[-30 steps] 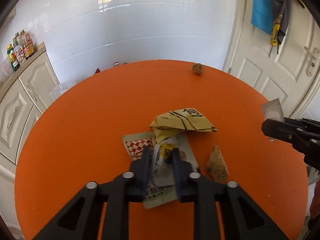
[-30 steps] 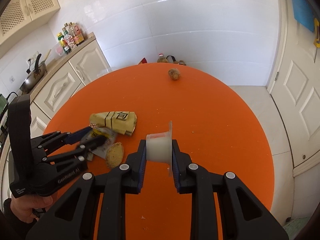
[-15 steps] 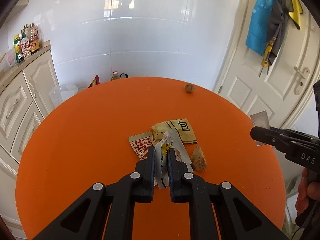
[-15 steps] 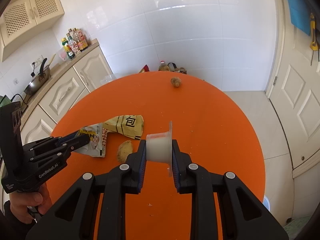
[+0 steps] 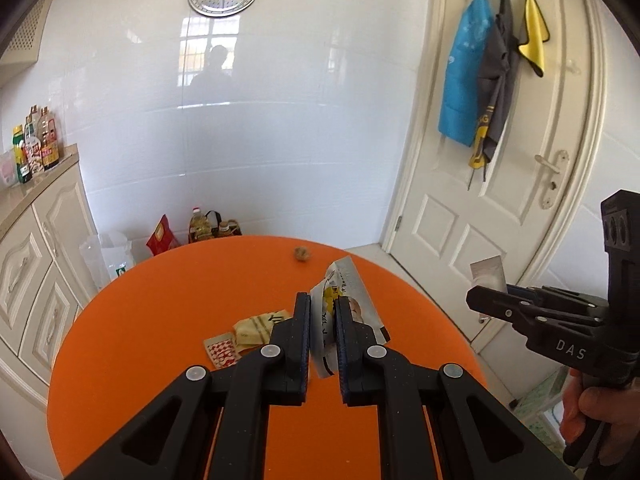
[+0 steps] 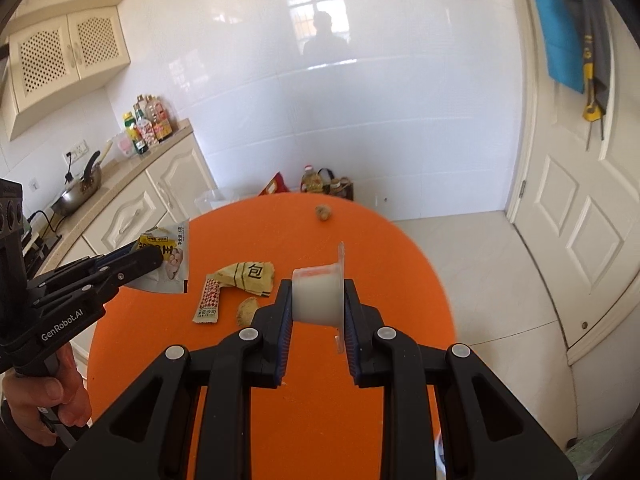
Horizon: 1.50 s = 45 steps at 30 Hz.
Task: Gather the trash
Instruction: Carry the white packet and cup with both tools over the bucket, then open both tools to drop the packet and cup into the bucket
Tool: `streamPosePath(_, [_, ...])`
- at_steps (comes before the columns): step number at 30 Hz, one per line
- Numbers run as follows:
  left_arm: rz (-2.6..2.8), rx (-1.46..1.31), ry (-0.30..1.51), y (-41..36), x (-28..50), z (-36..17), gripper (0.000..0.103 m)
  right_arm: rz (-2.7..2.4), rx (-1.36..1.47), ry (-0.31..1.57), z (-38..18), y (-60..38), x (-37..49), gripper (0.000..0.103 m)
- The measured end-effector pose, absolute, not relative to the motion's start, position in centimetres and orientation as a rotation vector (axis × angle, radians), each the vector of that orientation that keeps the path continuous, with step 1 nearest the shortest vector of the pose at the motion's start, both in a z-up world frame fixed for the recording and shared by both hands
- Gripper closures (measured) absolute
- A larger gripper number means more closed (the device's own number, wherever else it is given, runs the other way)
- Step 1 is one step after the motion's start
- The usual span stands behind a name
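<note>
Both grippers have come up off the round orange table (image 5: 168,344) since a second ago, each carrying a piece of trash. The left gripper (image 5: 322,308), jaws nearly closed, pinches a white and yellow snack wrapper (image 5: 347,280) that earlier lay flat among the other litter and now hangs clear above the tabletop. The right gripper (image 6: 317,294) has its jaws clamped on a small translucent plastic cup (image 6: 316,296), as before.

From the left wrist view the wrapper stands on edge, its long axis running up and away from the fingers, and its print is too crumpled to read. The right wrist view shows its flat face instead: yellow lettering and a food picture, too small to make out. That view also shows the cup lying on its side, its flanged rim toward the right finger and its base toward the left one; the left wrist view catches only its pale end past the right gripper's tips.

On the table remain a yellow wrapper (image 6: 248,276) printed with the character 包, a red-checked sachet (image 6: 209,300), a brownish scrap (image 6: 247,309) and a small brown lump (image 6: 323,212) near the far edge. "GenRobot.AI" is printed on the left gripper's body, "DAS" on the right one's.
</note>
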<state>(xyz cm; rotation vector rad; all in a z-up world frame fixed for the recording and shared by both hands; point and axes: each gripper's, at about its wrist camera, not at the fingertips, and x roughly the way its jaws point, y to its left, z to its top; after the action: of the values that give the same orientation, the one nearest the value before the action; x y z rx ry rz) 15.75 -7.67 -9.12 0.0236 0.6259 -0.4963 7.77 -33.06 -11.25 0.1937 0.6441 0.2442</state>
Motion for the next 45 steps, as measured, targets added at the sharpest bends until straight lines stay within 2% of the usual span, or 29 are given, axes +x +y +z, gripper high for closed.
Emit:
streamPosePath(10, [-0.693, 0.051, 0.545, -13.2, 11.3, -5.9, 0.096, 0.065, 0.222, 0.548, -7.8, -41.3, 1.1, 0.080])
streamPosePath(17, [-0.866, 0.085, 0.592, -19.0, 11.7, -5.9, 0.096, -0.107, 0.281, 0.561, -9.1, -48.6, -3.2, 0.080])
streamPosePath(24, [-1.007, 0.131, 0.734, -26.3, 13.3, -9.4, 0.096, -0.241, 0.362, 0.643, -14.0, -55.1, -5.2, 0.080])
streamPosePath(36, [-1.087, 0.245, 1.049, -35.8, 17.5, -18.3, 0.096, -0.276, 0.534, 0.875, -27.0, -61.0, -2.4, 0.080])
streamPosePath(41, [-1.068, 0.278, 1.143, -40.0, 20.3, -20.6, 0.095, -0.281, 0.582, 0.929, -30.4, -62.2, -1.2, 0.080])
streamPosePath(45, [-1.039, 0.332, 1.197, -46.2, 23.0, -22.0, 0.092, -0.274, 0.610, 0.955, -32.2, -63.2, -0.4, 0.079])
